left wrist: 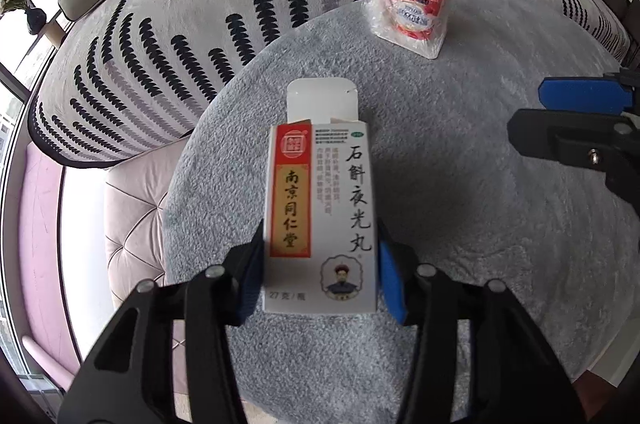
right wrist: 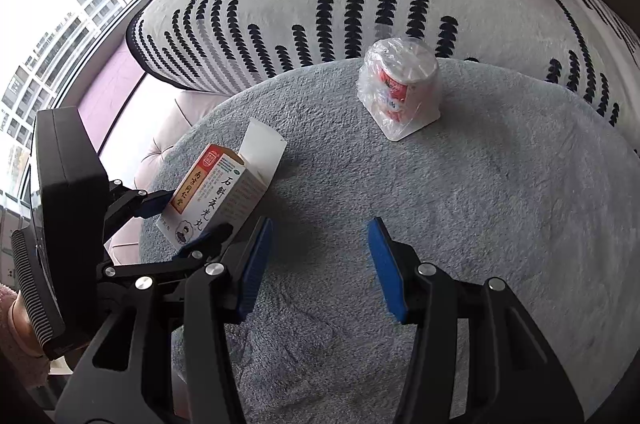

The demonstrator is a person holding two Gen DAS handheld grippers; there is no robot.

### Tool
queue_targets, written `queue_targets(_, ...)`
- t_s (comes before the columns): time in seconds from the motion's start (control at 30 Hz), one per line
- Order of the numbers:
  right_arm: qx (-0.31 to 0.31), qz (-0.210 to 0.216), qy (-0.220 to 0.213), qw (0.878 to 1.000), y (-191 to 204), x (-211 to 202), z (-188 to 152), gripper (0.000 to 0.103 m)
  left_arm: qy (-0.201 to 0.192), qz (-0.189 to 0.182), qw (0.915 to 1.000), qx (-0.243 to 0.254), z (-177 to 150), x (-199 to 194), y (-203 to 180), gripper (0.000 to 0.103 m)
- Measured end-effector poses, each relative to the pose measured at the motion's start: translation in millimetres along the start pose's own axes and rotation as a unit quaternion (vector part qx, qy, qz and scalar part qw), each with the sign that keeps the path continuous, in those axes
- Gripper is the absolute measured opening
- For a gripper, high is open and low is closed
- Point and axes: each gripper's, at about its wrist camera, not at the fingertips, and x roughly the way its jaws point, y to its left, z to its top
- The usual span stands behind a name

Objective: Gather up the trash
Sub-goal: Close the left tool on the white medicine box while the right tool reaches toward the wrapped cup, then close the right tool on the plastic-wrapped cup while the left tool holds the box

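The left claw [left wrist: 320, 280], black-armed with ribbed blue pads, is clamped on the near end of a white and red cardboard medicine box [left wrist: 322, 212] with its top flap open, held just above the round desk covered in shaggy grey fleece [left wrist: 460, 204]. At two o'clock from the box sits a crinkled clear plastic bag over red-and-white cups [left wrist: 410, 10]. The right claw [right wrist: 320, 264] gapes wide, holding nothing, at three o'clock.

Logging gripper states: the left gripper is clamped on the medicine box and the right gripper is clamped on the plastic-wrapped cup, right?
Not quite. The left gripper does clamp the medicine box, but the right gripper is open and empty; the right wrist view shows the plastic-wrapped cup sitting apart on the grey mat.
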Motion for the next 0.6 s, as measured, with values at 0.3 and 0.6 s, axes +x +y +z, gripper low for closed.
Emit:
queue_targets(0.3,-0.010,0.002,-0.001,1.000,-9,-6,9,0.048,-0.023,-0.011,0.9994,-0.022,19,-19,-8,0.048)
queue_targets(0.6,-0.031,-0.003,-0.026,0.999,-39,-5,46,0.048,-0.051,0.003,0.9966,-0.064,54,-28,-15,0.049)
